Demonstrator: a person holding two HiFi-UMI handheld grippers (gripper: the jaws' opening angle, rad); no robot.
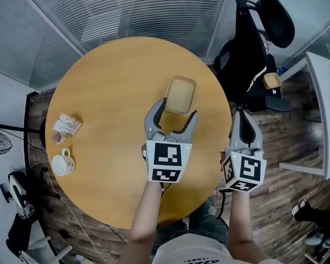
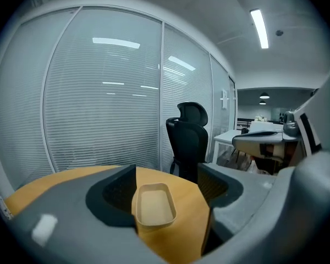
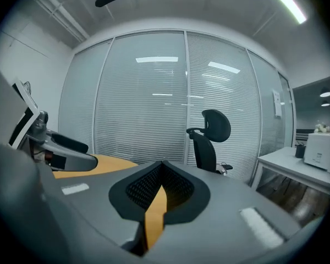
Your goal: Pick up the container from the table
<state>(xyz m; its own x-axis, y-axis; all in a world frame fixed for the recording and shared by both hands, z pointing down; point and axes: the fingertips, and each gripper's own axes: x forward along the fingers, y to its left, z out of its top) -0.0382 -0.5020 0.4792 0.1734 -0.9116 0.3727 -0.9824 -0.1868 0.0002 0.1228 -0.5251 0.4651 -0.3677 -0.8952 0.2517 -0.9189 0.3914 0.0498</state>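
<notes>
Fingers of our left gripper (image 1: 179,108) gape before the shallow tan oblong container (image 1: 181,94) at twelve o'clock. Our right gripper (image 1: 242,117) is pinched together, empty. We judge grasp and lift remain.

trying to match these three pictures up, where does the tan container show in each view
Head view: the container sits on the round table, right of centre, just ahead of the left tool.
Left gripper view: low centre, between the open jaws.
Right gripper view: not in it.
Shared landmark: the black office chair, seen in all three.
</notes>
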